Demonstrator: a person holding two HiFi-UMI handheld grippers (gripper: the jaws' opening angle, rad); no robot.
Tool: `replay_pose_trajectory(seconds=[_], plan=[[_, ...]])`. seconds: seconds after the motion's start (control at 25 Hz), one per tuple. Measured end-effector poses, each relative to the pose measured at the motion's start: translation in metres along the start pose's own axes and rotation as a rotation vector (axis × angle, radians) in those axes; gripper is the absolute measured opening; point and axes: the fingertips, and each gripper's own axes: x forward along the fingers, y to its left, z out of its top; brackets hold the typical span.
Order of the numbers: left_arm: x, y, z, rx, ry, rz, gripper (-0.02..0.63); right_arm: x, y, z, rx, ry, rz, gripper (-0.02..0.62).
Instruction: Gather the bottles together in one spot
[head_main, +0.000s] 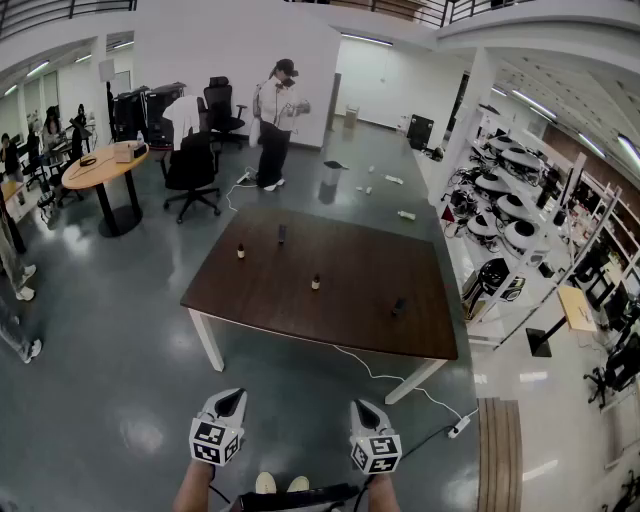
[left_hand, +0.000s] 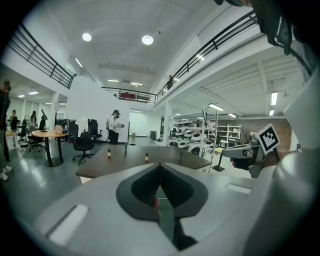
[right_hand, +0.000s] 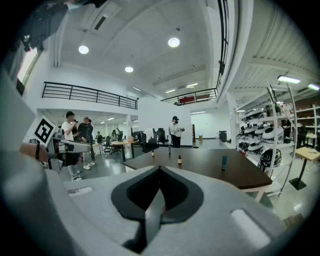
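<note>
Several small bottles stand spread over the dark brown table (head_main: 350, 315): a brown one (head_main: 241, 251) at the far left, a tall dark one (head_main: 282, 233) behind it, a brown one (head_main: 316, 283) mid-table and a dark one (head_main: 398, 306) on the right. My left gripper (head_main: 236, 394) and right gripper (head_main: 360, 404) hang side by side over the floor, well short of the table's near edge. Both are shut with nothing between the jaws. The left gripper (left_hand: 160, 164) faces the table, as does the right gripper (right_hand: 160, 167), with the bottles (right_hand: 179, 159) far ahead.
A person (head_main: 275, 125) stands beyond the table. Office chairs (head_main: 192, 170) and a round wooden table (head_main: 105, 165) stand at the back left. A white cable runs to a power strip (head_main: 459, 427) on the floor by the table's near right leg. Shelves (head_main: 515, 215) line the right side.
</note>
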Motion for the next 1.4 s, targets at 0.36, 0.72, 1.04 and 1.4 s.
replay_pose_trajectory(seconds=[0.36,0.72,1.04,1.4], plan=[[0.007,-0.014,-0.001,0.002,0.003,0.016,0.001,-0.003,-0.02,-0.003,0.042,-0.02,0.0,0.002],[0.007,-0.03,-0.001,-0.006,-0.01,0.039,0.002,-0.003,-0.022,-0.015,0.05,-0.005,0.058,0.002],[0.011,-0.032,-0.004,-0.017,-0.003,0.064,0.002,0.003,-0.015,-0.019,0.054,0.007,0.104,0.002],[0.055,0.005,0.01,-0.004,0.005,0.05,0.002,0.056,-0.017,-0.004,0.038,-0.005,0.103,0.002]])
